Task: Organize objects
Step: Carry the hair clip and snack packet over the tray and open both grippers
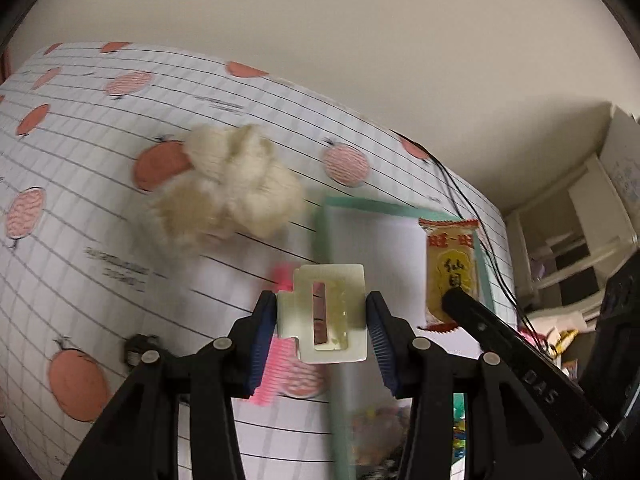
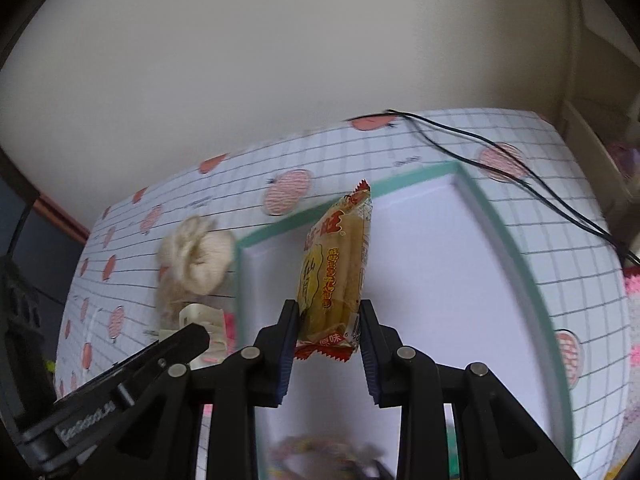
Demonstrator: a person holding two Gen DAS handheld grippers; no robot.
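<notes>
My left gripper (image 1: 322, 312) is shut on a cream hair claw clip (image 1: 330, 314), held above the table near the left rim of a white tray with a green edge (image 1: 326, 224). My right gripper (image 2: 329, 322) is shut on a yellow and red snack packet (image 2: 336, 276), which hangs over the tray (image 2: 492, 216). The packet (image 1: 450, 268) and a right finger also show at the right of the left wrist view. A cream fluffy scrunchie (image 1: 232, 188) lies on the tablecloth left of the tray, as the scrunchie (image 2: 196, 256) in the right wrist view confirms. A pink comb (image 1: 276, 368) lies under the clip.
The table wears a white checked cloth with pink fruit prints (image 1: 80, 160). A black cable (image 2: 520, 176) runs across its far right corner. A small dark object (image 1: 138, 350) sits on the cloth at the left. Colourful wrapped items (image 1: 376, 428) lie in the tray's near end. White shelves (image 1: 580, 240) stand at the right.
</notes>
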